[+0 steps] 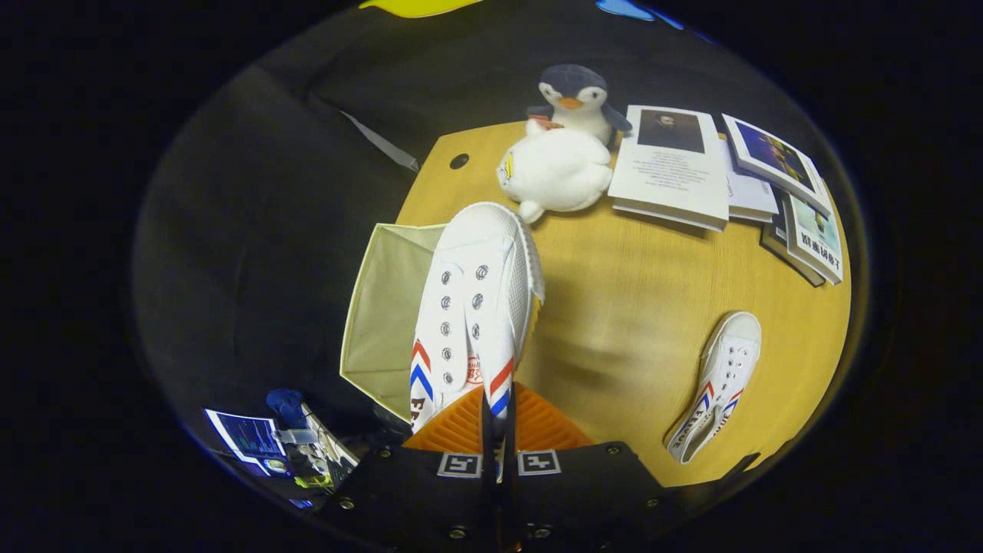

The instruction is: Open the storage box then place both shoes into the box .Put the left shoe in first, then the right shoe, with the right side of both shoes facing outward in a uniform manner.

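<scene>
Holding 1st shoe (476, 299) in clenched gripper (498, 426) over open box (384, 307); you've 2nd shoe (718, 384) left on table (637, 307).

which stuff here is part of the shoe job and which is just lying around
Job: gripper shut on the held shoe; open storage box beside it; second shoe on the table.
Lying about: penguin toy, white plush, books.

A white canvas shoe (478, 299) with red and blue chevrons hangs toe-forward, its heel collar pinched between the tongs (498, 430), above the open beige storage box (384, 307) at the desk (645, 307) edge; its matching second shoe (718, 384) lies on the desk, well apart
</scene>
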`<control>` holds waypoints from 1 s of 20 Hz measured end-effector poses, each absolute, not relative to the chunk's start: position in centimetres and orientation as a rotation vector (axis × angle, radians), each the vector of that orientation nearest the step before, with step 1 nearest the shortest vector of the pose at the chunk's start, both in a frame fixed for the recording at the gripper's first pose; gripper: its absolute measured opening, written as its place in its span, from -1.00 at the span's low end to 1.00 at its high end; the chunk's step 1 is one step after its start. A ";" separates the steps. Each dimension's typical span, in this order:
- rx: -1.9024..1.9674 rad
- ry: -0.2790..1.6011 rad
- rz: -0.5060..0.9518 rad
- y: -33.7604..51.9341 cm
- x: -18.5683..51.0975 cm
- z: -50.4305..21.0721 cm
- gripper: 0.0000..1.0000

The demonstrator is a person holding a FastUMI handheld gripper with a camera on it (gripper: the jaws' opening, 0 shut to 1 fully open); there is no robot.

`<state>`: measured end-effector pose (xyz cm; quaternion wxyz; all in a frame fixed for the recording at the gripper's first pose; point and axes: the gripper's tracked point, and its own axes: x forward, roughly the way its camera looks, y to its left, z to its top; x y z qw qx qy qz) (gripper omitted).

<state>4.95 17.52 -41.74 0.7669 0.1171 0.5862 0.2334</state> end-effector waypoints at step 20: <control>0.011 1.368 0.608 17.7 4.8 -41.9 -0.86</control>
